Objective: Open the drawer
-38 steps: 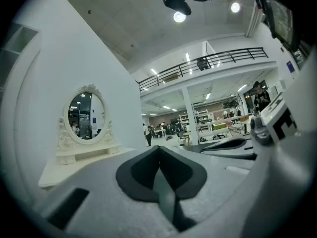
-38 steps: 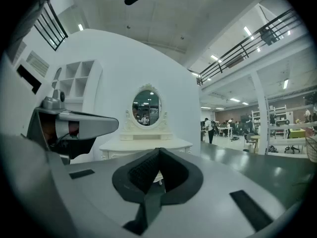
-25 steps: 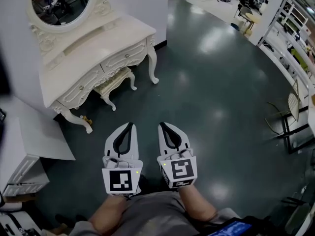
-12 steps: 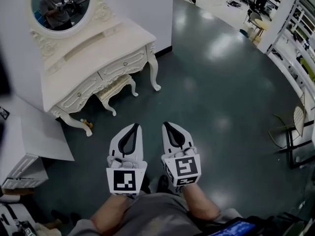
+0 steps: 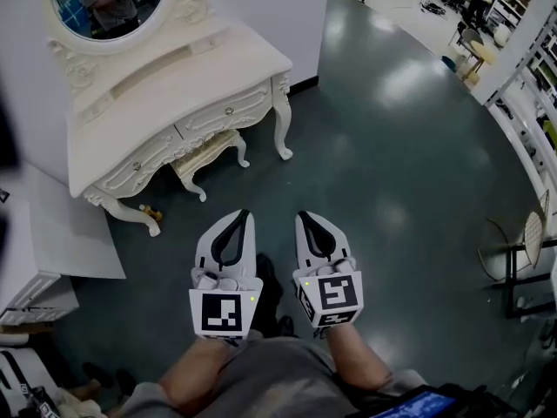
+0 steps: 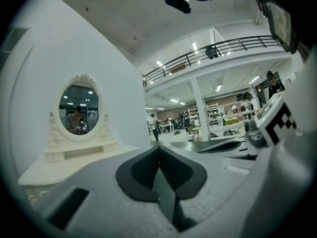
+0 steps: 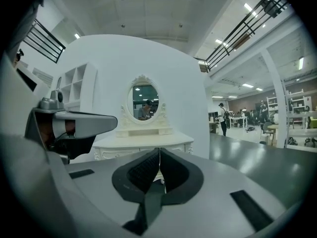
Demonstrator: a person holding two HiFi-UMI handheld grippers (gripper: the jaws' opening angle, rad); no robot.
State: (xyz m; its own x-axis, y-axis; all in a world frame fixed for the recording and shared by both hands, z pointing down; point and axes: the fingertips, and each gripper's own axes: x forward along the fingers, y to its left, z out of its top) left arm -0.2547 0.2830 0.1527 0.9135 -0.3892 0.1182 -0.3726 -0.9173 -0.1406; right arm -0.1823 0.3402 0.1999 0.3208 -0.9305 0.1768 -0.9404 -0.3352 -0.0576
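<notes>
Jaws pressed together on nothing, the left gripper (image 5: 243, 214) and right gripper (image 5: 302, 216) hover side by side over the floor (image 5: 392, 146), well apart from the dressing table (image 5: 174, 81). Along its front edge sits the drawer (image 5: 209, 117), probably light and free-sliding; its small knob (image 5: 229, 111) looks the place to grip.

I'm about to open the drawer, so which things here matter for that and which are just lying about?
For the job: dressing table, drawers, left gripper, right gripper.
Lying about: stool, mirror, chair, white cabinet.
</notes>
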